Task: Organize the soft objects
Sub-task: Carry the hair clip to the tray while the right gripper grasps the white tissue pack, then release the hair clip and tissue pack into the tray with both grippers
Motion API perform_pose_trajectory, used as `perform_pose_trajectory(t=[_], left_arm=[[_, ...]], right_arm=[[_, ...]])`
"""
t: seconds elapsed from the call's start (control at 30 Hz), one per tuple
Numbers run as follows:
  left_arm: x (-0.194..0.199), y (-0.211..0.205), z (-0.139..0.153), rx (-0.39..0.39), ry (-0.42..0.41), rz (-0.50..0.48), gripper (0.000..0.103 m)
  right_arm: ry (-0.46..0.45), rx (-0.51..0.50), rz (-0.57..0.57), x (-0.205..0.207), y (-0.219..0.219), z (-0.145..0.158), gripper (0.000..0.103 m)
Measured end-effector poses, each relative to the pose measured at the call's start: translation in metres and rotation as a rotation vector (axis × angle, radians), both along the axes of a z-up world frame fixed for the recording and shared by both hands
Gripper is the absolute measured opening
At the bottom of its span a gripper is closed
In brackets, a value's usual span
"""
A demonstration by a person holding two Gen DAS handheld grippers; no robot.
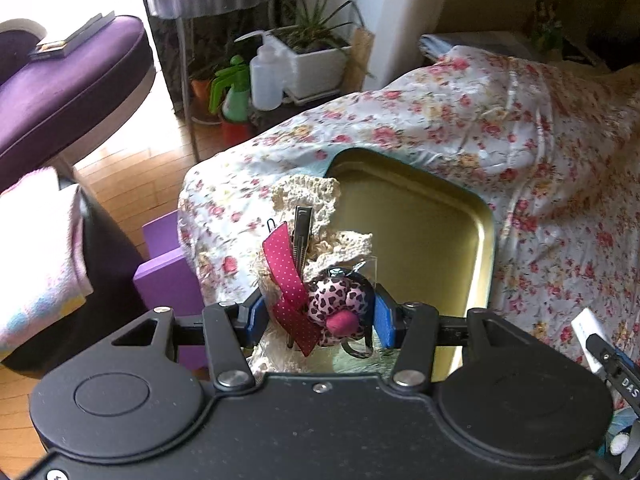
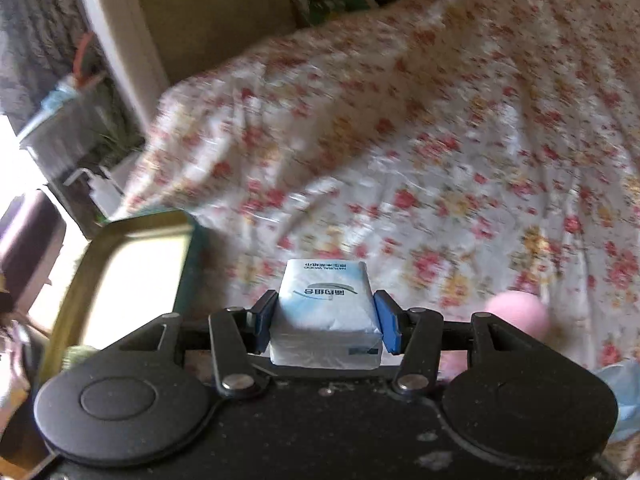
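Note:
My left gripper (image 1: 318, 318) is shut on a pink leopard-print fabric flower hair clip (image 1: 338, 304) with a magenta dotted ribbon (image 1: 290, 280). It holds the clip over cream crocheted lace (image 1: 316, 200) at the left rim of a gold metal tin tray (image 1: 420, 232). My right gripper (image 2: 326, 322) is shut on a white and blue pack of tissues (image 2: 326, 308), above the floral bedspread (image 2: 440, 140). The tray shows at the left in the right wrist view (image 2: 140, 256). A pink round object (image 2: 518, 314) lies blurred to the right of the tissues.
The floral bedspread (image 1: 500, 128) covers the bed. Left of the bed are purple blocks (image 1: 164, 272), a wooden floor (image 1: 132, 168), a purple sofa (image 1: 72, 80), a green spray bottle (image 1: 232, 88), a white bottle (image 1: 266, 76) and a potted plant (image 1: 316, 52). The right gripper's tip (image 1: 608, 356) shows at the right edge.

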State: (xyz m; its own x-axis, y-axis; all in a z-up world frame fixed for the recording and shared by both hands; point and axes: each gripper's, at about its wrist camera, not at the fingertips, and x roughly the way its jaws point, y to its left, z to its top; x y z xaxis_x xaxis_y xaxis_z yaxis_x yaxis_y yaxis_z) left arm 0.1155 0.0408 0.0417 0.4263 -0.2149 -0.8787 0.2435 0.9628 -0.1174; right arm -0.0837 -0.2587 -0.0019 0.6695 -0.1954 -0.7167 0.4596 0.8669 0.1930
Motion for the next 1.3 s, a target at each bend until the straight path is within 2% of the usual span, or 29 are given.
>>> perform_pose_trajectory(t=[0.23,0.43,0.5,0.7,0.9,0.97,1.03,1.13,1.3], left_arm=[[0.001,0.003,-0.009,0.012,0.042,-0.02,0.051],[-0.001,0.002,-0.01,-0.017,0.081,-0.034,0.051],[-0.003,0.001,-0.009,-0.013,0.075,-0.038,0.051],[-0.004,0.002,-0.007,-0.006,0.066,-0.031,0.051],[-0.002,0.001,-0.013,0.014,0.082,-0.03,0.051],[-0.002,0.0,-0.013,0.023,0.078,-0.034,0.055],[-0.002,0.001,-0.011,0.029,0.058,-0.034,0.066],[-0.003,0.002,-0.007,0.033,0.035,-0.026,0.066],[0.0,0.006,-0.009,0.007,0.072,-0.01,0.066]], right_arm=[[-0.076,-0.035,0.129,0.01,0.051,0.011,0.051],[-0.054,-0.077,0.19,0.026,0.083,0.013,0.051],[-0.043,-0.088,0.19,0.032,0.093,0.015,0.051],[-0.04,-0.016,0.19,0.067,0.107,0.027,0.051],[-0.057,-0.001,0.185,0.104,0.121,0.044,0.051],[-0.073,0.001,0.185,0.113,0.124,0.048,0.052],[-0.089,0.004,0.174,0.119,0.125,0.052,0.067],[-0.101,0.016,0.162,0.123,0.126,0.055,0.067],[-0.089,-0.014,0.161,0.117,0.127,0.055,0.067]])
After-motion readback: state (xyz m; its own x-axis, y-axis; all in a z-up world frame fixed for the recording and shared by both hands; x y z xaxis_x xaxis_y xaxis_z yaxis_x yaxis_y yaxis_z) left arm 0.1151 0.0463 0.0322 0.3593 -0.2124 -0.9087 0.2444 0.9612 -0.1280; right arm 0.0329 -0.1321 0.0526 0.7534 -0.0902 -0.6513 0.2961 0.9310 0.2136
